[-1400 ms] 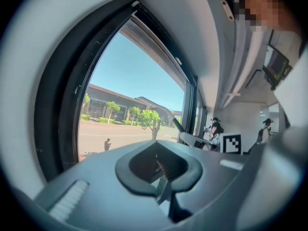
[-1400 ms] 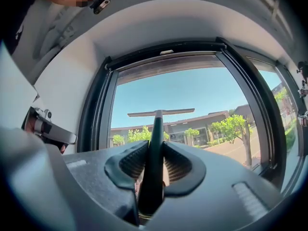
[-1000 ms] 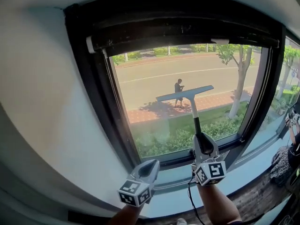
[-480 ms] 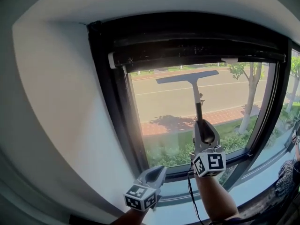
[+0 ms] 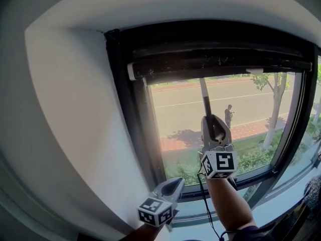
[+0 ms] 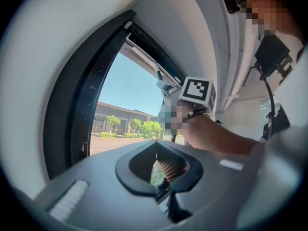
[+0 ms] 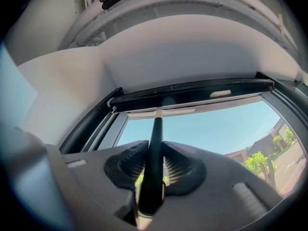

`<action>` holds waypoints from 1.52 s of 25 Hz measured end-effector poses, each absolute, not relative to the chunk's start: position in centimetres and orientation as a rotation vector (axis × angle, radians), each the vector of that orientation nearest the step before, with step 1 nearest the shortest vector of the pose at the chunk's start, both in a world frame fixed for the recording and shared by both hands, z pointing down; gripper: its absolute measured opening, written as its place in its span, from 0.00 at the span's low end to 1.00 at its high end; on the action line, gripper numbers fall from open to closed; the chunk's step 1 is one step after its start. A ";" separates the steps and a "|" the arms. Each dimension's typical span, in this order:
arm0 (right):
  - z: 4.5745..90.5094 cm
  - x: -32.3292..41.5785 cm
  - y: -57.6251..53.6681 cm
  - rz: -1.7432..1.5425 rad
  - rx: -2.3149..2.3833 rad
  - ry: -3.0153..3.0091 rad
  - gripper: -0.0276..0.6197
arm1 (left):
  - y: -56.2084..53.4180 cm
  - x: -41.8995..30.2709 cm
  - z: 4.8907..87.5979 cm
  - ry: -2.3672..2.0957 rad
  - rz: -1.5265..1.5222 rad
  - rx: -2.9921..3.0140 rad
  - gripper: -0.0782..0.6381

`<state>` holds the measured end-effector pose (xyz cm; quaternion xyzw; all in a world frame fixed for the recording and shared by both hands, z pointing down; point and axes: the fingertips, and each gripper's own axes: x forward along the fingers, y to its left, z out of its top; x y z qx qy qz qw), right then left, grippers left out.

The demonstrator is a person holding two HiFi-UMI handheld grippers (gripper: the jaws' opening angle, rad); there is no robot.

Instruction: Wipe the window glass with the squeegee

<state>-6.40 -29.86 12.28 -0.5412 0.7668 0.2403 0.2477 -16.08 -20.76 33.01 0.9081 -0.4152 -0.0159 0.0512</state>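
While the right gripper [image 5: 209,120] is up at mid-window, its jaws are clamped on the squeegee [image 5: 204,97] handle, one ribbed pad on each side of the black shaft [image 7: 156,129]. The squeegee points up, its pale blade [image 7: 161,113] right under the dark top frame [image 5: 215,49]; no glass shows above the blade in the right gripper view. The blade's left end is near the left upright [image 5: 120,109]. To its right, the window glass [image 5: 241,129] runs on well past the blade. All the pane below is open down to the bottom rail.

Left gripper [image 5: 176,181] is low, by the frame's bottom-left corner, above the pale sill [image 5: 195,212] and well apart from the squeegee. Its jaws [image 6: 157,146] are closed tip to tip, nothing between them. Its marker cube [image 5: 155,212] faces the head camera.

The right forearm [image 5: 225,200] rises from the bottom edge, a black cable [image 5: 203,200] hanging beside it. The right marker cube [image 5: 219,164] sits just below the jaws.

Surroundings: a plain white wall [image 5: 70,109] to the left and a recessed white reveal above the frame. Through the glass: road, brick walkway, a pedestrian [image 5: 228,115], a tree [image 5: 276,104], a hedge along the bottom and clear blue sky.
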 end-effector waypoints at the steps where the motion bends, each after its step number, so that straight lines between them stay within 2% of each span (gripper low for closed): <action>1: 12.0 -6.7 -30.1 0.653 -1.473 2.092 0.19 | -20.8 -16.0 33.0 -1.260 -0.040 2.771 0.12; 11: 12.1 -7.7 -30.8 0.679 -1.492 2.110 0.19 | -20.6 -15.9 32.6 -1.249 -0.053 2.802 0.12; 38: 24.4 -7.8 -28.1 0.455 -1.609 2.222 0.19 | -15.8 -15.9 32.9 -1.202 -0.039 2.869 0.12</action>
